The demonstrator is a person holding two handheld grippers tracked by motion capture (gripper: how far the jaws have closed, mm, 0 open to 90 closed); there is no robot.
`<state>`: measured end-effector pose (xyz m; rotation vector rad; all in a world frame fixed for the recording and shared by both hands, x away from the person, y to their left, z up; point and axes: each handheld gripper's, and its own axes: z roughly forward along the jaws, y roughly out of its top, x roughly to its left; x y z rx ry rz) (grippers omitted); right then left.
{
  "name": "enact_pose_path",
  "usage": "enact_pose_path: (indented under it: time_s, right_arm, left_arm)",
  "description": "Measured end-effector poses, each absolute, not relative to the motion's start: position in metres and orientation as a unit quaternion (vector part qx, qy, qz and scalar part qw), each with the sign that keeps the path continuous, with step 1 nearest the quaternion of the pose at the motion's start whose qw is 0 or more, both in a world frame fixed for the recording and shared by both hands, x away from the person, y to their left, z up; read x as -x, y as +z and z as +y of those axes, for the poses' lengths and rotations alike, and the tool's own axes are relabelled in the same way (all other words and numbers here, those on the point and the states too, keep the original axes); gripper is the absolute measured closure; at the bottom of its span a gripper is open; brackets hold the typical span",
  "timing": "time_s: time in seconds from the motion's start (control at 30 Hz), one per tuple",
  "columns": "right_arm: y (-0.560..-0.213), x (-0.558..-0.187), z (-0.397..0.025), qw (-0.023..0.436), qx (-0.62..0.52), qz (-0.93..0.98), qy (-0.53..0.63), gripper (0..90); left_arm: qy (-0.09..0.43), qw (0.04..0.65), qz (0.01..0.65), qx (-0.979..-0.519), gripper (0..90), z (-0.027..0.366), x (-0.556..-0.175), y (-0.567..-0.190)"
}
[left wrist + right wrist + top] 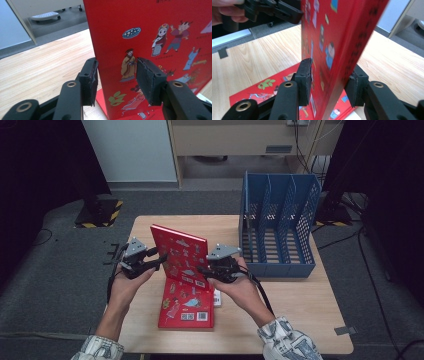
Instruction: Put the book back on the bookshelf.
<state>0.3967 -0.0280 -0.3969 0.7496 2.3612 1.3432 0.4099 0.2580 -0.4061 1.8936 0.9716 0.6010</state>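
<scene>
Books are the things in hand. One red picture book stands up off the wooden table, tilted a little, between the two grippers. The right gripper squeezes the book's right edge: in the right gripper view one black jaw presses the cover with the cartoon people and the other presses the back. The left gripper is at the book's left edge. In the left gripper view its jaws are apart, one on each side of the book's edge, and the right jaw is not touching the cover. A second red book lies flat on the table just under the lifted one. A blue file rack stands on the table to the right, apart from the books.
</scene>
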Motion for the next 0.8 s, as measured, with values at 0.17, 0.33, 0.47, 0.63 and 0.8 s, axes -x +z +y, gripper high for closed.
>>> enact_pose_path:
  time_s: [0.17,0.33,0.47,0.63,0.8]
  right_arm:
    - [-0.395,-0.395,-0.02,0.157,-0.251,0.827,0.477,55.3]
    - [-0.392,-0.394,-0.014,0.155,-0.239,0.829,0.481,46.0]
    - [-0.389,-0.394,-0.01,0.158,-0.234,0.826,0.488,39.1]
    - [-0.386,-0.395,-0.007,0.157,-0.23,0.823,0.495,24.5]
    - [-0.383,-0.399,-0.008,0.144,-0.227,0.818,0.508,16.7]
  left_arm:
    - [0.243,0.45,0.392,-0.765,51.0,0.257,-0.41,-0.407]
    - [0.241,0.452,0.391,-0.765,50.6,0.258,-0.408,-0.407]
    - [0.24,0.452,0.393,-0.764,49.6,0.257,-0.408,-0.407]
    - [0.241,0.455,0.394,-0.761,49.3,0.256,-0.408,-0.409]
    - [0.242,0.455,0.394,-0.762,49.3,0.256,-0.408,-0.408]
